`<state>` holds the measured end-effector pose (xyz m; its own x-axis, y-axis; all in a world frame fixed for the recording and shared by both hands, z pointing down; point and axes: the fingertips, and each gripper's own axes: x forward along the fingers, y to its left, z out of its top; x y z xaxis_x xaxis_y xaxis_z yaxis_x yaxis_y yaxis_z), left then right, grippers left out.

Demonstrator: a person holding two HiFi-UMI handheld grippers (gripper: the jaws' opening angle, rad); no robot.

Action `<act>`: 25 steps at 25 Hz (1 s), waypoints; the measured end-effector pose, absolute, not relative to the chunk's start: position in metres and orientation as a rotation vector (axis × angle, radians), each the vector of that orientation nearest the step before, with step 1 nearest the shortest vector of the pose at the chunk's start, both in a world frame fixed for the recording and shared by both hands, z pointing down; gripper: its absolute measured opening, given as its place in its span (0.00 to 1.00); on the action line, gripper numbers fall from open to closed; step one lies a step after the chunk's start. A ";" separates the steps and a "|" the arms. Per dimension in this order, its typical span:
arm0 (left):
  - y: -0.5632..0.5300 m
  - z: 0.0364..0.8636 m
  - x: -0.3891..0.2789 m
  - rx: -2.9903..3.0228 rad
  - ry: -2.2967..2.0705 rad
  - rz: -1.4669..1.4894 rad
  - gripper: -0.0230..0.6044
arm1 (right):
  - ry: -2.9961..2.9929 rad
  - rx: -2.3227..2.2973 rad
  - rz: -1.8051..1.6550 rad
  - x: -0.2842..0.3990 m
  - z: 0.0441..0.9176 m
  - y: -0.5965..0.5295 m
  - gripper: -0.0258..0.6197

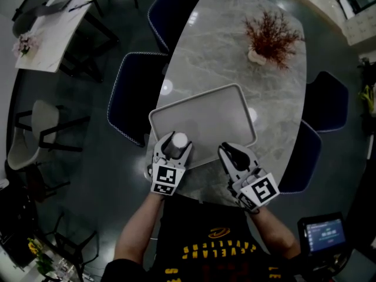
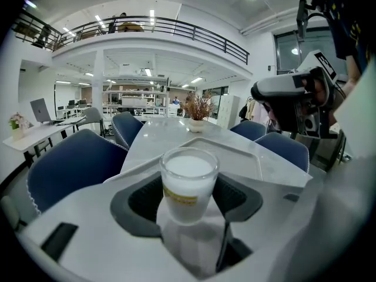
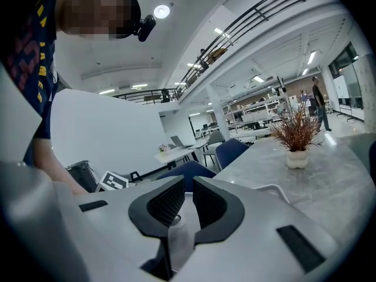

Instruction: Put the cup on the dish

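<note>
Counter point(image 1: 235, 57): long grey marble top with rounded ends, running away from the person. Blue chairs point(image 1: 136, 96): 2 on the left side, 2 on the right, all tucked close to the counter edge.

Dish point(image 1: 217, 116): grey rectangular tray type with a raised rim, sitting at the near end of the counter and turned slightly off square. Most of its surface was bare. Potted plant point(image 1: 270, 37), reddish dry sprigs in a small white pot, was at the far end, well apart from the dish.

Left hand-held gripper point(image 1: 177, 141) was at the dish's near-left corner. Its jaws stood wide, with the pads against both sides of the cup point(image 2: 189, 184), so it was gripping it. The cup was upright: clear glass, white contents nearly to the rim, yellow band partway down.

In the head view the cup fell inside the dish outline, just in from the near-left corner. Couldn't tell whether its base was on the dish or above it, because the left hand-held gripper covered that part.

Right hand-held gripper point(image 3: 188, 195) was closed, ribbed pads together. In the head view it was at the dish's near-right edge, pointing in over the rim, near the left one but not touching it.
</note>
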<state>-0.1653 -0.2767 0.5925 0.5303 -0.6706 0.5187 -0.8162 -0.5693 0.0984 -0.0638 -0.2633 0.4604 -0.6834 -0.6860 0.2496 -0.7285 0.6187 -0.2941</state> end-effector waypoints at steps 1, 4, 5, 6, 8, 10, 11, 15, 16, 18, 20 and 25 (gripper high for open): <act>-0.277 0.594 -0.166 2.440 -1.227 0.625 0.45 | -2.722 1.193 0.573 -0.065 0.460 -0.264 0.11; -0.276 0.598 -0.167 2.431 -1.220 0.633 0.45 | -2.730 1.184 0.580 -0.071 0.457 -0.266 0.11; -0.276 0.599 -0.168 2.429 -1.217 0.635 0.45 | -2.734 1.180 0.587 -0.073 0.456 -0.266 0.11; -0.276 0.600 -0.169 2.426 -1.215 0.638 0.45 | -2.737 1.177 0.594 -0.074 0.456 -0.266 0.11; -0.275 0.602 -0.169 2.422 -1.212 0.642 0.45 | -2.738 1.180 0.610 -0.077 0.455 -0.267 0.11; -0.276 0.603 -0.170 2.418 -1.211 0.644 0.45 | -2.733 1.185 0.619 -0.077 0.455 -0.268 0.11; -0.276 0.603 -0.169 2.418 -1.211 0.645 0.45 | -2.725 1.185 0.617 -0.076 0.457 -0.268 0.11; -0.275 0.605 -0.168 2.421 -1.205 0.649 0.45 | -2.723 1.184 0.626 -0.078 0.457 -0.268 0.11; -0.275 0.605 -0.167 2.422 -1.205 0.650 0.45 | -2.722 1.185 0.622 -0.078 0.458 -0.268 0.11; -0.275 0.606 -0.167 2.420 -1.206 0.653 0.45 | -2.723 1.184 0.627 -0.077 0.458 -0.268 0.11; -0.275 0.606 -0.167 2.416 -1.208 0.656 0.45 | -2.729 1.182 0.642 -0.078 0.457 -0.267 0.11; -0.275 0.608 -0.168 2.413 -1.209 0.674 0.45 | -2.714 1.181 0.637 -0.079 0.459 -0.268 0.11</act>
